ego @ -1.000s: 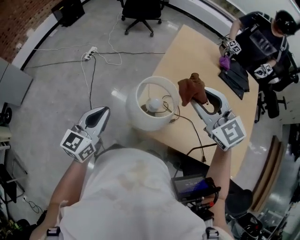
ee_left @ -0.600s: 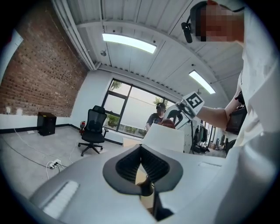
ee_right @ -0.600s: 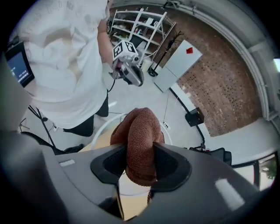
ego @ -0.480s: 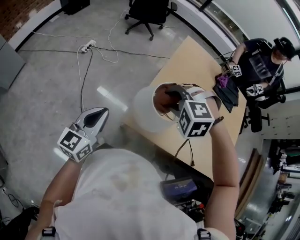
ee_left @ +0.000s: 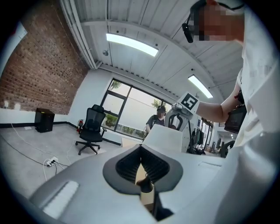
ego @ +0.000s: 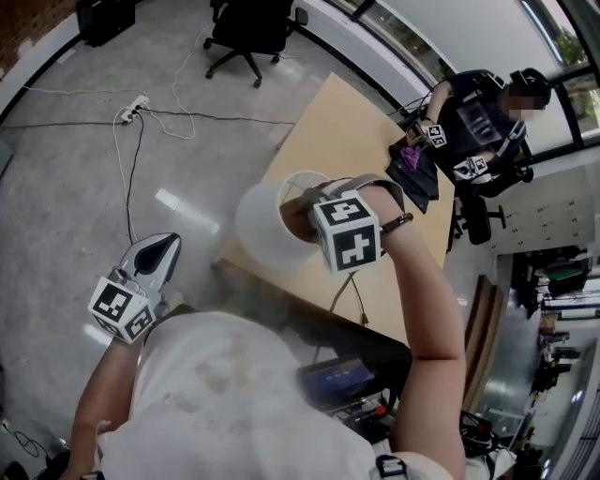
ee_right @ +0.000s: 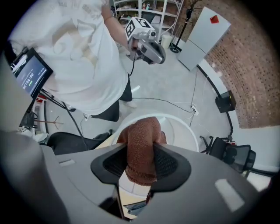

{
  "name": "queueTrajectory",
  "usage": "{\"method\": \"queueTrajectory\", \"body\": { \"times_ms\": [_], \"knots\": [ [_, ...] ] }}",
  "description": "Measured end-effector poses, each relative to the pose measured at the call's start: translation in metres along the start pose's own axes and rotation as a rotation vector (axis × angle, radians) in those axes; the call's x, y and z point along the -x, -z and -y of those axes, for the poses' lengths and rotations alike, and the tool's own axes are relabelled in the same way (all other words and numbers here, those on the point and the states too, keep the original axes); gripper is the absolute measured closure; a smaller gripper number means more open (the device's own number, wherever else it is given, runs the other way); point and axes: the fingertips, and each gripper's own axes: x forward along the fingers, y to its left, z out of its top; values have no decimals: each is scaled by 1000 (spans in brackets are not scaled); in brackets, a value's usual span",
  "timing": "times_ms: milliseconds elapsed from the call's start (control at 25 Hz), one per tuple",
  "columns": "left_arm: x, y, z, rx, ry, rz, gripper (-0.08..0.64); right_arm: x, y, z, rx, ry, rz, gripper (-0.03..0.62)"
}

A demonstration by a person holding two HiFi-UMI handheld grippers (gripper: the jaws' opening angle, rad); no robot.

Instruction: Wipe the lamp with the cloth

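clenching the brown cloth [ee_right: 140, 146] firmly between its jaws, the right gripper [ee_right: 140, 164] points straight down over the lamp [ego: 255, 223]. both pads press on the folded fabric. a rounded bunch of it pokes out past the fingertips and hangs over the open top of the lamp's white drum shade. in the head view the gripper's marker cube sits above the right side of the shade's rim, with the tips dipping inside the opening. whether the cloth touches the shade's inner wall cannot be told.

the lamp stands at the near edge of a light wooden table [ego: 333, 117], and a thin dark cord trails from the lamp toward the person.

the left gripper [ego: 161, 251] is held well apart from the lamp, to its left and over the grey floor. it is roughly level and aimed toward the shade. its jaws are pressed together at the tips with nothing between them, and in its own view the white shade shows just beyond them.

beyond the lamp, at the table's far end, another person [ego: 473, 117] in dark clothes works with marked grippers. far beyond the lamp to the left stands a black office chair [ego: 246, 26], and a white power strip [ego: 131, 106] with cables lies on the floor. nearer than the lamp, close to the wearer's body, a small lit screen [ego: 336, 380] shows.
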Motion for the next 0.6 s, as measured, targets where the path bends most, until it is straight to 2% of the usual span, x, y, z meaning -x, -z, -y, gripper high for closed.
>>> {"method": "queueTrajectory", "body": {
  "times_ms": [80, 160, 240, 320, 440, 520, 600],
  "knots": [
    [-3, 0, 0, 7, 11, 4, 558, -2, -4, 5, -43, 18, 48, 419],
    [-2, -1, 0, 10, 22, 4, 558, -2, -3, 18, -108, 82, 61, 417],
    [1, -2, -2, 8, 35, 2, 558, -1, 7, 32, -179, 162, 30, 417],
    [4, -3, -4, 5, 49, -2, 558, -1, 23, 41, -231, 220, -44, 417],
    [5, -2, -6, 2, 73, -10, 558, -6, 38, 29, -262, 210, -127, 419],
    [6, 1, -7, 2, 89, -14, 558, -8, 32, 18, -276, 178, -105, 419],
    [6, 3, -6, 1, 109, -19, 558, -5, 25, 14, -313, 181, -60, 419]
  ]
}}
